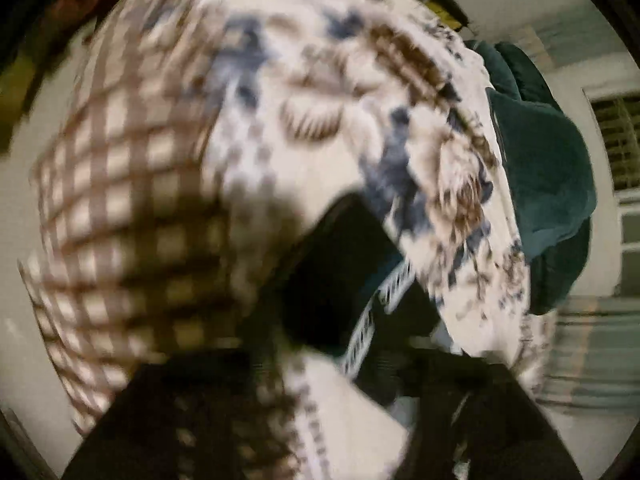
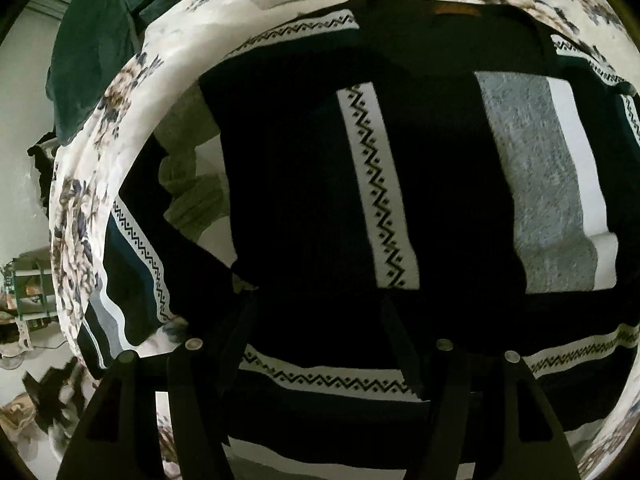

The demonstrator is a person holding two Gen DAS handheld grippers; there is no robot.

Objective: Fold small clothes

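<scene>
A small black sweater [image 2: 304,184] with white zigzag bands and a grey panel lies spread flat on a floral bedsheet [image 2: 80,216], neck label at the far end. My right gripper [image 2: 320,312] hangs just above its hem with its jaws wide apart and nothing between them. In the blurred left wrist view a dark part of the sweater [image 1: 344,264] with a white zigzag band lies between my left gripper's fingers [image 1: 328,364]. Whether that gripper pinches it is unclear from the blur.
A dark green garment [image 2: 96,32] lies at the bed's far left edge and also shows in the left wrist view [image 1: 548,168]. A brown checked cloth [image 1: 120,208] covers the bed on the left. An olive ribbed garment [image 2: 192,176] lies beside the sweater. A window [image 1: 616,144] is at right.
</scene>
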